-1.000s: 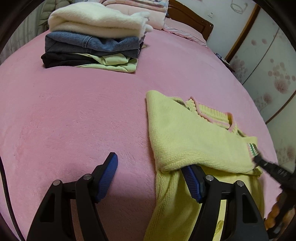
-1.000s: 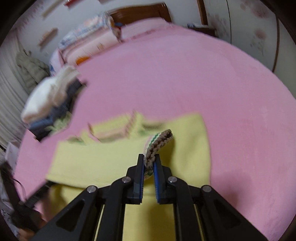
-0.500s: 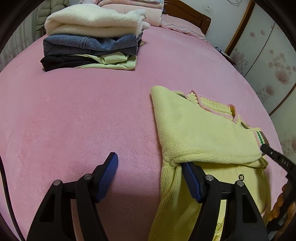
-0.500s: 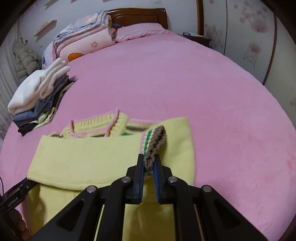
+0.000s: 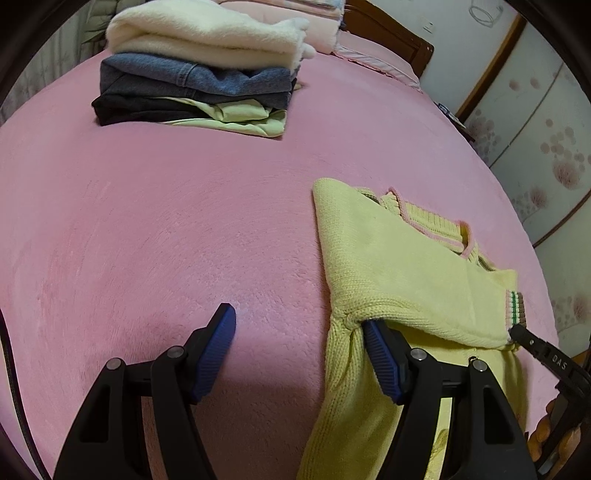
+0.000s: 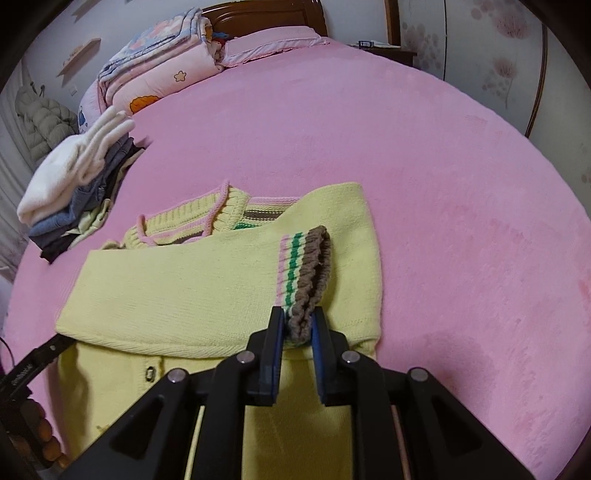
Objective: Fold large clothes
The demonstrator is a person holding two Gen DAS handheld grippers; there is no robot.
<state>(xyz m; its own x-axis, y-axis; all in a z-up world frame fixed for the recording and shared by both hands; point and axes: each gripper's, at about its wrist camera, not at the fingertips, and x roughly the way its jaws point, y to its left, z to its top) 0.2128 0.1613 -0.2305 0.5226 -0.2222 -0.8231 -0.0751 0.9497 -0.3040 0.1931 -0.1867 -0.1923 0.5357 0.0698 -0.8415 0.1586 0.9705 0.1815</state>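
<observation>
A pale yellow knit sweater (image 5: 388,266) (image 6: 184,280) lies on the pink bed, with one sleeve folded across its chest. My right gripper (image 6: 298,314) has the sleeve's striped cuff (image 6: 303,266) between its jaws. The jaws are opening, and the pads still touch the cuff's brown edge. In the left wrist view the cuff (image 5: 514,306) rests flat on the sweater with the right gripper (image 5: 517,330) at its end. My left gripper (image 5: 299,317) stands open at the sweater's left edge, its right finger under the sleeve fold, holding nothing.
A stack of folded clothes (image 5: 199,74) (image 6: 74,184), white on top, sits far left on the pink blanket (image 5: 147,240). Folded quilts (image 6: 159,74) lie by the wooden headboard (image 6: 258,14). A flowered wardrobe (image 5: 535,129) stands to the right.
The cuff has come down from upright to lie flat across the sweater, and the right jaws have spread slightly. The left gripper has stayed in place and open.
</observation>
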